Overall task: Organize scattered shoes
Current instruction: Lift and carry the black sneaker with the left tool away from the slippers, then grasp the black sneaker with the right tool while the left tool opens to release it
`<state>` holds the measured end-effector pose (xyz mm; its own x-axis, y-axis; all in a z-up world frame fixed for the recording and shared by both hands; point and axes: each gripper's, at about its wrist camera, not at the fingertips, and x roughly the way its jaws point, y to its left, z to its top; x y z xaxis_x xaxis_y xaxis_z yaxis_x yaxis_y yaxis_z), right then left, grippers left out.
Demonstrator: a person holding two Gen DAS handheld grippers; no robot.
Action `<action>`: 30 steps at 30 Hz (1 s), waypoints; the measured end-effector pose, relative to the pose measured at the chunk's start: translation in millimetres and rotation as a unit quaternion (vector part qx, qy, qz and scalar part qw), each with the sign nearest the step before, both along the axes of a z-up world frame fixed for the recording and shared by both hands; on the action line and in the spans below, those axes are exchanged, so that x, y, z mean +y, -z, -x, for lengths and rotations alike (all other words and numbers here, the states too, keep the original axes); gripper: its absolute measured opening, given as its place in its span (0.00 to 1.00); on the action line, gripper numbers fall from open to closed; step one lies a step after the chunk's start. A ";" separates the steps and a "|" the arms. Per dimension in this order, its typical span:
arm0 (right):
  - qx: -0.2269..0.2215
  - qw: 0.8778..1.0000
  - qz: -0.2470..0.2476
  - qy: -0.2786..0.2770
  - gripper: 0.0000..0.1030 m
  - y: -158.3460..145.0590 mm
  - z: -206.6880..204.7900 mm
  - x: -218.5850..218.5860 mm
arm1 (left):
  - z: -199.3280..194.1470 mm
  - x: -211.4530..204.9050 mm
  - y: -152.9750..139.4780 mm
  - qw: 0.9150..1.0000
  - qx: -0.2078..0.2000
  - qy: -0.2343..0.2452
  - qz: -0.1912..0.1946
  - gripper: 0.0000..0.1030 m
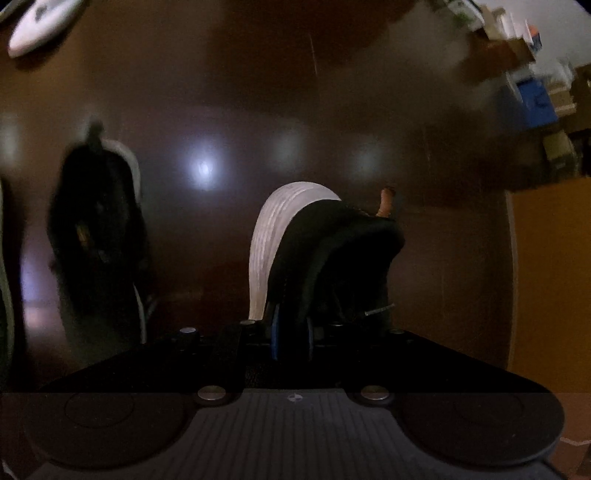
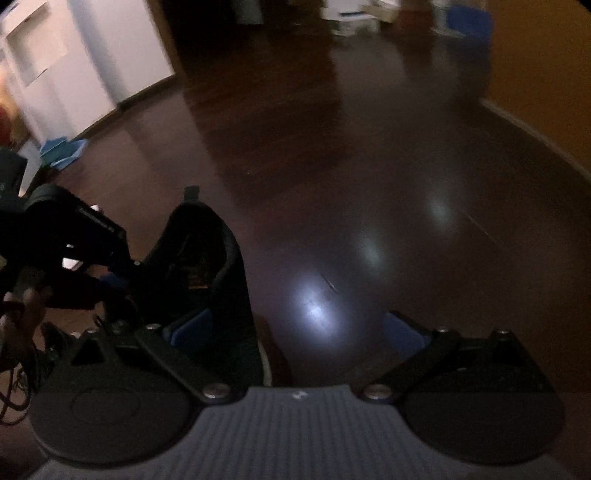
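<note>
In the left wrist view my left gripper point(image 1: 292, 332) is shut on a black shoe point(image 1: 332, 251) with a white sole, held on its side with the sole to the left. A second black shoe point(image 1: 96, 221) stands blurred on the floor at the left. In the right wrist view my right gripper point(image 2: 297, 328) is open. A black shoe point(image 2: 207, 266) sits against its left finger, its heel wall lying between the fingers. The other gripper point(image 2: 85, 243), held by a hand point(image 2: 22, 310), reaches that shoe from the left. I cannot tell whether it is the same shoe.
Dark glossy wood floor point(image 2: 369, 166) with light reflections. A white shoe point(image 1: 40, 26) lies at the far top left. An orange wall point(image 1: 550, 277) runs along the right. Boxes and a blue bin point(image 1: 535, 99) stand at the back. White cabinet point(image 2: 55, 62) at the left.
</note>
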<state>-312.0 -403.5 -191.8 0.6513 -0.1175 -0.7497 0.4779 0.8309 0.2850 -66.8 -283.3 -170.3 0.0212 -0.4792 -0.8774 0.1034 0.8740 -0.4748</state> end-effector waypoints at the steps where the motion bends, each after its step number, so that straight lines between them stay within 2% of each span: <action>1: 0.002 1.000 -0.004 0.009 0.98 5.2 8.1 -2.0 | 1.2 -3.2 4.2 1.000 0.002 0.004 0.000 0.17; 8: 0.027 0.998 0.010 0.046 0.98 34.1 55.7 -2.4 | 59.2 -69.5 36.7 0.995 0.020 0.097 0.004 0.17; 14: 0.039 0.996 0.000 0.074 0.98 55.3 80.8 -5.5 | 82.2 -99.0 49.3 0.991 0.033 0.129 0.005 0.18; 20: 0.046 0.996 -0.009 0.079 0.98 64.6 84.0 -2.8 | 100.6 -112.3 62.8 0.986 0.033 0.162 -0.011 0.18; 25: 0.057 0.997 0.003 0.057 0.98 67.5 64.0 0.8 | 96.4 -105.5 70.3 0.983 0.025 0.178 -0.030 0.18; 30: 0.057 0.997 -0.007 0.050 0.98 71.1 71.2 -1.8 | 91.3 -106.7 70.9 0.981 0.009 0.186 -0.044 0.17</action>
